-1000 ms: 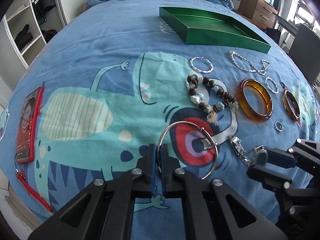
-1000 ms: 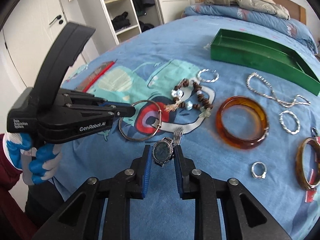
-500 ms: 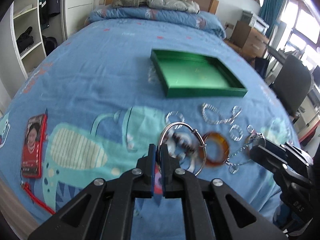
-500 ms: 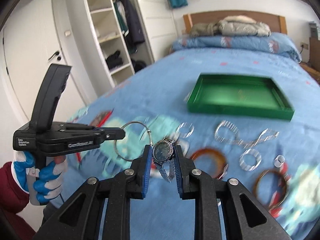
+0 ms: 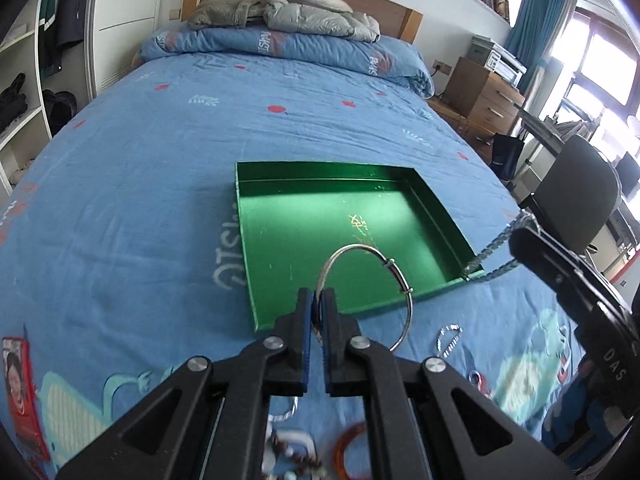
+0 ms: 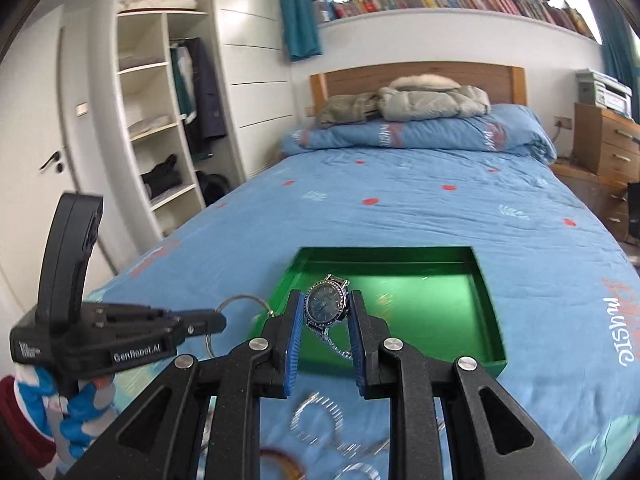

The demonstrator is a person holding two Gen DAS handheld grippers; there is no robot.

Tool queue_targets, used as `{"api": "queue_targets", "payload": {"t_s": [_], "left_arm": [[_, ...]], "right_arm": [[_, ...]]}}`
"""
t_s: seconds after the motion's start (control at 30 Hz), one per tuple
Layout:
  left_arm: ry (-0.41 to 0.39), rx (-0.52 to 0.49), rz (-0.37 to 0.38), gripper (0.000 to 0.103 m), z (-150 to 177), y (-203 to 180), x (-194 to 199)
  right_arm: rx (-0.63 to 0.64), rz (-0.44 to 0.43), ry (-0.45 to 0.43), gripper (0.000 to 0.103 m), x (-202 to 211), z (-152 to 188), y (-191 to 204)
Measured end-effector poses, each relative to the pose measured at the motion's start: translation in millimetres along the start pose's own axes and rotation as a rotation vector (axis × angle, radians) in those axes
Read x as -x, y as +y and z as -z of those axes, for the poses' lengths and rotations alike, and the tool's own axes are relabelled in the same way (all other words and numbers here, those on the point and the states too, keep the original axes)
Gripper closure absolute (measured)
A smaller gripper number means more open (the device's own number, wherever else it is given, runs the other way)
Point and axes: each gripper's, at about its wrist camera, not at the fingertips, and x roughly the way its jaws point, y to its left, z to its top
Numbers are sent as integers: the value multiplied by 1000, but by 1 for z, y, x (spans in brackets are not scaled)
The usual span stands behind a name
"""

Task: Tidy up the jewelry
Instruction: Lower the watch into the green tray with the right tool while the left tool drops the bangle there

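Note:
My left gripper [image 5: 318, 300] is shut on a thin silver bangle [image 5: 402, 280], held in the air over the near edge of the green tray [image 5: 248, 248]. My right gripper [image 6: 326, 312] is shut on a silver watch [image 6: 326, 306] with a dark face, its chain strap hanging down, above the tray's near rim [image 6: 400, 368]. The left gripper shows in the right wrist view [image 6: 218, 320] at the left with the bangle [image 6: 240, 300]. The right gripper's body shows at the right in the left wrist view, with the watch strap [image 5: 496, 246] hanging by the tray's corner. The tray holds nothing.
Several rings and bracelets lie blurred on the blue bedspread below both grippers [image 5: 448, 338] [image 6: 318, 420]. A red phone [image 5: 18, 380] lies at the bed's left edge. Pillows and jackets [image 5: 280, 12] sit at the headboard. A chair [image 5: 572, 196] and dresser stand right of the bed.
Both grippers have risen from the bedspread and moved forward to the green tray, carrying the bangle and the watch. The remaining jewelry has dropped to the bottom of both views.

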Motion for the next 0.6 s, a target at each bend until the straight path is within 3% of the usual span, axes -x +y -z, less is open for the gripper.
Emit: {"api": "queue_targets", "payload": {"t_s": [0.2,0.4,0.6], "left_arm": [[53,30,1,99,-22,5,-58],[121,47,-13,99,-23,7,-107],[152,36,-37,99,-17,10,-133]], "right_arm": [[-37,81,54,81,-48,-8,-45],[-120,136,142,81,-93,14,-87],[-162,188,248,81,-120,34,-111]]}}
